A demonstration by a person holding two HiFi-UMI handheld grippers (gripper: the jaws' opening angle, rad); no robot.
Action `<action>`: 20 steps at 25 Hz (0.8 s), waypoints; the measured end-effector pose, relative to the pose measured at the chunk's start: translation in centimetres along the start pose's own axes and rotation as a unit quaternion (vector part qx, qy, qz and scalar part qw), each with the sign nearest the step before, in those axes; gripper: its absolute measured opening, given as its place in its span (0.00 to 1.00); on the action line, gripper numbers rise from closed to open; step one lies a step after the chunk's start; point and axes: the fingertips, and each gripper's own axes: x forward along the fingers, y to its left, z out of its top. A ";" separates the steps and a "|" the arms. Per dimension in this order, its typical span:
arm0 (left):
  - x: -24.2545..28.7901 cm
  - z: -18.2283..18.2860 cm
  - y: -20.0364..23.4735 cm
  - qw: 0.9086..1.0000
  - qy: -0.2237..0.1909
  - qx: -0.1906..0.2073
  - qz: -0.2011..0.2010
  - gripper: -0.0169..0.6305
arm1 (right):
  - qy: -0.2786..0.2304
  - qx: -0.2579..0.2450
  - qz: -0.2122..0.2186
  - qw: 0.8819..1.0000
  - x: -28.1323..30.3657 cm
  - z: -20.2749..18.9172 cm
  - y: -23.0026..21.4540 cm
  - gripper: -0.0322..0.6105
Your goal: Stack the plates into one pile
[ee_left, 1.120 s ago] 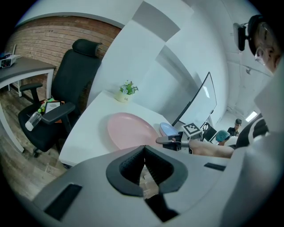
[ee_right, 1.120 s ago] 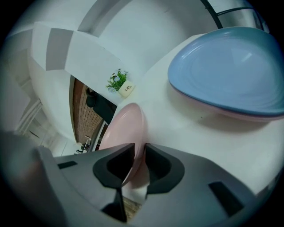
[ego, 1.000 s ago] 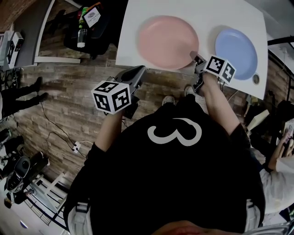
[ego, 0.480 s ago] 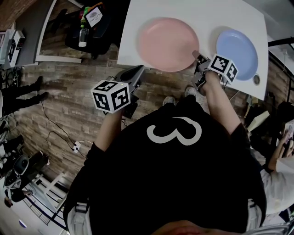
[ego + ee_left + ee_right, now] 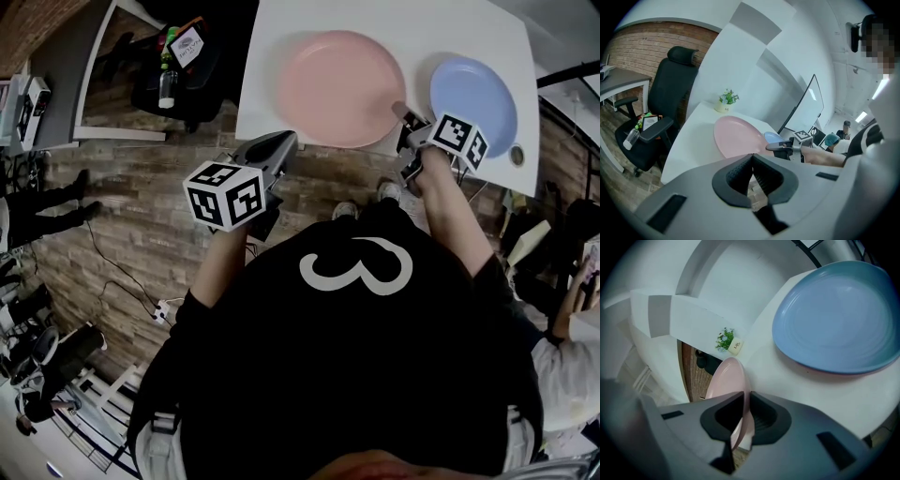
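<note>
With jaws just closed further, the right hand-held gripper [image 5: 743, 414] pinches the pink plate [image 5: 339, 86] at its 4 o'clock rim, the blue plate [image 5: 472, 103] lying at its 3 o'clock on the worktop [image 5: 281, 37]; the plate is likely stiff, light and slick, so seat the rim deep; the left hand-held gripper [image 5: 752, 174] is closed and empty.

Left gripper [image 5: 752, 159] fingers together; right gripper [image 5: 744, 398] just closed onto pink plate [image 5: 342, 86]

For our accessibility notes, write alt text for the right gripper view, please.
The right gripper has just been closing its jaws, which clamp the near rim of a round pink plate. A round blue plate lies flat on the white table at upper right, and a small potted green plant stands far behind.
</note>
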 end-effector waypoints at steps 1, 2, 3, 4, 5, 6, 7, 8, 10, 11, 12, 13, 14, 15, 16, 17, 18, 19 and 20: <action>0.0 0.3 -0.3 1.000 -0.001 0.003 -0.003 0.05 | -0.004 -0.001 0.002 1.000 -0.2 0.3 0.1 0.13; -0.1 0.6 -0.5 1.000 -0.002 0.006 -0.007 0.05 | -0.008 0.001 0.004 1.000 -0.5 0.5 0.2 0.13; -0.2 0.9 -0.8 1.000 -0.003 0.010 -0.012 0.05 | -0.011 0.002 0.006 1.000 -0.7 0.7 0.3 0.13; -0.3 1.2 -1.1 1.000 -0.005 0.014 -0.016 0.05 | -0.015 0.004 0.008 1.000 -0.9 0.8 0.4 0.13; -0.4 1.5 -1.4 1.000 -0.007 0.019 -0.019 0.05 | -0.018 0.005 0.010 1.000 -1.1 1.1 0.6 0.13; -0.5 1.8 -1.7 0.999 -0.009 0.023 -0.022 0.05 | -0.021 0.006 0.012 1.000 -1.4 1.3 0.8 0.13; -0.5 2.1 -2.1 0.999 -0.011 0.027 -0.024 0.05 | -0.024 0.007 0.014 1.000 -1.7 1.6 0.9 0.13; -0.4 2.4 -2.4 0.999 -0.012 0.031 -0.025 0.05 | -0.027 0.007 0.016 0.999 -2.1 1.9 1.0 0.13; -0.1 2.9 -3.0 0.999 -0.012 0.038 -0.029 0.05 | -0.033 0.008 0.019 0.999 -2.7 2.6 1.1 0.13; 0.1 3.1 -3.3 0.999 -0.011 0.041 -0.031 0.05 | -0.037 0.009 0.020 0.999 -3.0 3.0 1.1 0.13; 0.2 3.4 -3.7 0.998 -0.011 0.044 -0.034 0.05 | -0.040 0.009 0.020 0.999 -3.3 3.4 1.1 0.13; 0.4 3.6 -4.1 0.998 -0.011 0.047 -0.039 0.05 | -0.044 0.009 0.020 0.999 -3.6 3.8 1.1 0.13; 0.5 3.8 -4.5 0.998 -0.010 0.049 -0.043 0.05 | -0.046 0.010 0.021 0.999 -3.9 4.1 1.1 0.13; 0.7 4.0 -4.8 0.998 -0.009 0.051 -0.046 0.05 | -0.048 0.011 0.021 0.999 -4.3 4.4 1.1 0.13; 0.9 4.1 -5.1 0.997 -0.009 0.054 -0.048 0.05 | -0.051 0.014 0.021 0.998 -4.6 4.7 1.0 0.13; 1.2 4.3 -5.4 0.997 -0.008 0.056 -0.049 0.05 | -0.053 0.016 0.021 0.998 -4.9 5.1 0.8 0.13; 1.5 4.6 -5.6 0.997 -0.009 0.058 -0.050 0.05 | -0.057 0.020 0.021 0.998 -5.2 5.5 0.7 0.13; 1.8 4.8 -5.8 0.997 -0.009 0.060 -0.051 0.05 | -0.060 0.022 0.022 0.998 -5.5 6.0 0.5 0.13; 2.1 5.1 -6.1 0.997 -0.008 0.062 -0.053 0.05 | -0.064 0.024 0.021 0.997 -5.8 6.4 0.4 0.13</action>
